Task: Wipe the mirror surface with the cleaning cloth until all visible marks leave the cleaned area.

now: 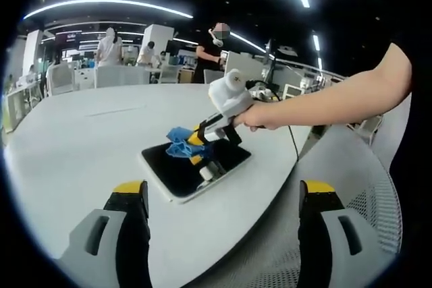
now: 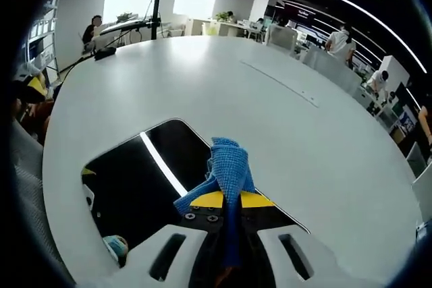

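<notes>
Bright ceiling strip lights (image 1: 108, 3), sharp focus, fisheye-bent edges

Glossy dark mirror (image 2: 135, 187), blue waffle-textured cloth (image 2: 226, 170), matt white table (image 2: 270, 99)

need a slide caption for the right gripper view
Right tongs clamp a blue cleaning cloth over the dark mirror on a white table.

My left gripper (image 1: 223, 197) shows grey jaws with black inner faces and yellow tips. My right gripper (image 2: 226, 202) is pale grey, slotted, screw-studded, yellow-tipped, with a white handle.
</notes>
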